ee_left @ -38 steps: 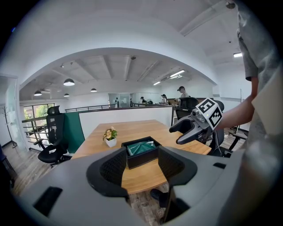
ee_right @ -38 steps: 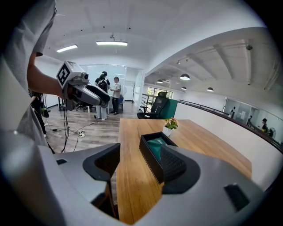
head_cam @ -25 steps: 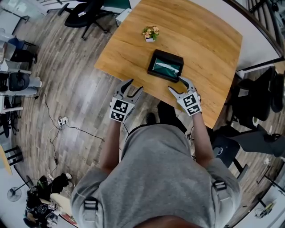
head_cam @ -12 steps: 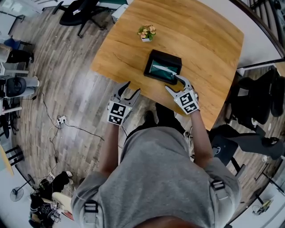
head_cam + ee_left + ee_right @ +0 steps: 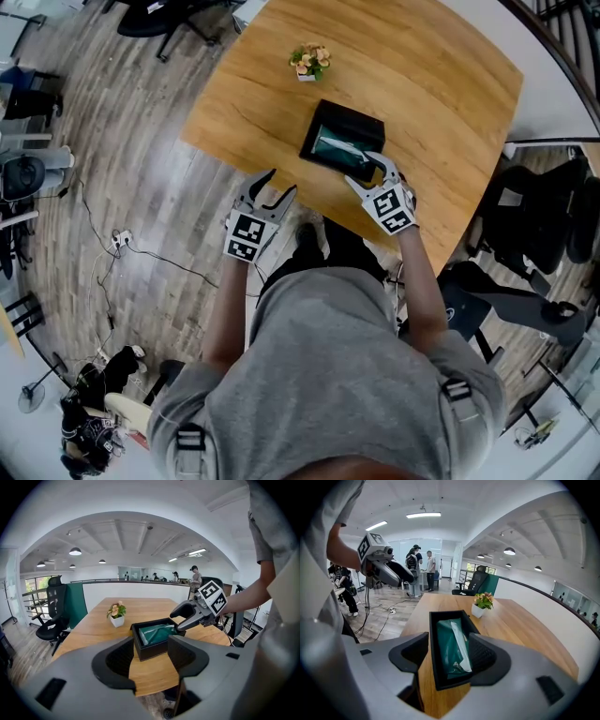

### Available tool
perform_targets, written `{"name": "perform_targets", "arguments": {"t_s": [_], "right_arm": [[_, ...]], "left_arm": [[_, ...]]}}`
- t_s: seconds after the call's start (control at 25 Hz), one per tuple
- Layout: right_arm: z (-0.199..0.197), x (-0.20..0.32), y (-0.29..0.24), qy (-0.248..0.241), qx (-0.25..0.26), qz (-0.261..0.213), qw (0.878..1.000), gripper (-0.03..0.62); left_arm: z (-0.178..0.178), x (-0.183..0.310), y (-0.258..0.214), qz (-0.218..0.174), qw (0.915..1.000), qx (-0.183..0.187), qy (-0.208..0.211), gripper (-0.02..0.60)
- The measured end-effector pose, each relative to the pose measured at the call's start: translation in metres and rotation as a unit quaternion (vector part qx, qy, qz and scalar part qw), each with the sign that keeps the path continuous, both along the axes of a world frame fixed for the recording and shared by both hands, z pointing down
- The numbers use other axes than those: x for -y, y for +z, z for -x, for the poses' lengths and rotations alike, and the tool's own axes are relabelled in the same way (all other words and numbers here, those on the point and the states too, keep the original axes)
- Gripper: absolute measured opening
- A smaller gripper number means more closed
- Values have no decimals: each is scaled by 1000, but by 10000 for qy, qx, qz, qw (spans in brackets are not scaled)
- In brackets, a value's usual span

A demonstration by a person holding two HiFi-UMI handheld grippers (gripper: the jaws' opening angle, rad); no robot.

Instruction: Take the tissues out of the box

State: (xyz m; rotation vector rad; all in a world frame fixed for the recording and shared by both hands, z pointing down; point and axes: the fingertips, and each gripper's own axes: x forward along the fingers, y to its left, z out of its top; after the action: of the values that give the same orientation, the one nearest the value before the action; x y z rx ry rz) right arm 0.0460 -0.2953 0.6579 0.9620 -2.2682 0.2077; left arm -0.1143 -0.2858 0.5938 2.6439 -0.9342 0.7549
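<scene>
The left gripper (image 5: 278, 183) hangs nearest, jaws spread and empty, just off the near edge of the table (image 5: 422, 75), so nothing steadies the box (image 5: 373, 122). If it stays there, a pull on the contents may well lift or drag the whole box, which sits close to that edge. Just beyond, the right gripper (image 5: 367, 172) is spread wide and empty at the box's near right corner. In its own view the box lies between its jaws, and one of them could catch the wall and shove it. The tissues (image 5: 337, 148), a green pack with a white sheet showing, lie inside. Pinching only that sheet would likely pull it loose alone. The plant (image 5: 310, 64) stands far off, well clear. Compared with a second ago, both grippers sit closer to the box, and the right one has come from just short of it to its corner.
</scene>
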Motion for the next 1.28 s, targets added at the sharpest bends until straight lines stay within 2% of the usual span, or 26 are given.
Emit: {"name": "perform_targets", "arguments": {"t_s": [0.52,0.8,1.28], "right_arm": [[4,33,40,-518,-456,299,9972,278],[18,46,49,-896,-797,375,9921,256],[23,46,67,-1063,-1048,846,9852,124]], "left_arm": [[-23,11,30,316,9990,164,286,241],[-23,15,35,412,9986,176,281,241],[-12,17,39,431,9989,174,110,241]]}}
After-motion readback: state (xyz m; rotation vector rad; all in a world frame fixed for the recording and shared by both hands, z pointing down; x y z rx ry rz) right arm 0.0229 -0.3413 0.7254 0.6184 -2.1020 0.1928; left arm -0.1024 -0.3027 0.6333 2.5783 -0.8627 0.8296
